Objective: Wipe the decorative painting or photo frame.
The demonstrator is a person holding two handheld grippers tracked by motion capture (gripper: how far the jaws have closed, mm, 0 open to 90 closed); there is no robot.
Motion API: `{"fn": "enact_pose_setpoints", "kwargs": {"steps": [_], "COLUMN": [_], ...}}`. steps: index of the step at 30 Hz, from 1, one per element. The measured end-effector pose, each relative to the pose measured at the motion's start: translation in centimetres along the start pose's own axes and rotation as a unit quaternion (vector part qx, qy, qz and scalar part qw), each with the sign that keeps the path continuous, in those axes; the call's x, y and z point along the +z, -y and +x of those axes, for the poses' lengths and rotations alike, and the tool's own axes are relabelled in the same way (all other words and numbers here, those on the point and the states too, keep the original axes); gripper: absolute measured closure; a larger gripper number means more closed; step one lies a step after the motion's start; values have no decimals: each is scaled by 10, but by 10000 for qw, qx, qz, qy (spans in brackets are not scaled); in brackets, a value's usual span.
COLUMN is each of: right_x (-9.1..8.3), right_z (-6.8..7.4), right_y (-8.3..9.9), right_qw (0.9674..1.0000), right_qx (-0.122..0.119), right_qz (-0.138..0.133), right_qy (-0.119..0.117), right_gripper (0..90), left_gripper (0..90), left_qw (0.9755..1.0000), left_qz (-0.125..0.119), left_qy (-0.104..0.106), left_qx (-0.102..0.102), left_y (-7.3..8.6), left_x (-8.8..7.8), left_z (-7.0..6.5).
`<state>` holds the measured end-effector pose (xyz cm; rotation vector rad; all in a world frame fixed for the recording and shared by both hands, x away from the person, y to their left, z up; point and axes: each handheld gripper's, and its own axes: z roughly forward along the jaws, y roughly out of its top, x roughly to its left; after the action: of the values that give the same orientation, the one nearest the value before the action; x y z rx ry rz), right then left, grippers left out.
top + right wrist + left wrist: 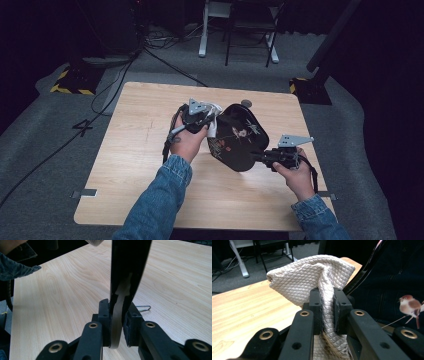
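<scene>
The left gripper (327, 312) pinches a fold of beige quilted cloth (312, 277) above the wooden surface (242, 307), beside a black lacquered tray (387, 290) painted with a bird.

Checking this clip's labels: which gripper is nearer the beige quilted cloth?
Left. The left gripper is clamped on the beige quilted cloth, beside the black tray's far edge. The right gripper clamps the tray's near edge, apart from the cloth.

High view looks down on the table (150, 150); both claw-mounted views sit close, sharing its wood.
</scene>
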<state>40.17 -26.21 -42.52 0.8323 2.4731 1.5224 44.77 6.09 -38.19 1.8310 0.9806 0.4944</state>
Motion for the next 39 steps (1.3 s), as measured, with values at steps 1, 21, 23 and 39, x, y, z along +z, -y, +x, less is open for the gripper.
{"fn": "enact_pose_setpoints", "kwargs": {"steps": [1,21,23,39], "right_x": [0,1,1,0], "right_z": [0,0,0,-3], "right_y": [0,0,0,1], "right_qw": [10000,10000,10000,10000], "right_qx": [3,28,27,-6], "right_qz": [-1,-42,-41,-54], "right_qy": [-2,-1,1,-30], "right_gripper": [788,787,787,783], "left_gripper": [800,799,798,796], "left_qw": [10000,9985,9984,9949], "left_qz": [-17,522,547,969], "left_qy": [5,5,6,45], "left_qx": [-46,-167,-138,-274], "left_y": [2,31,32,45], "left_x": [0,5,6,19], "left_z": [0,10,10,16]}}
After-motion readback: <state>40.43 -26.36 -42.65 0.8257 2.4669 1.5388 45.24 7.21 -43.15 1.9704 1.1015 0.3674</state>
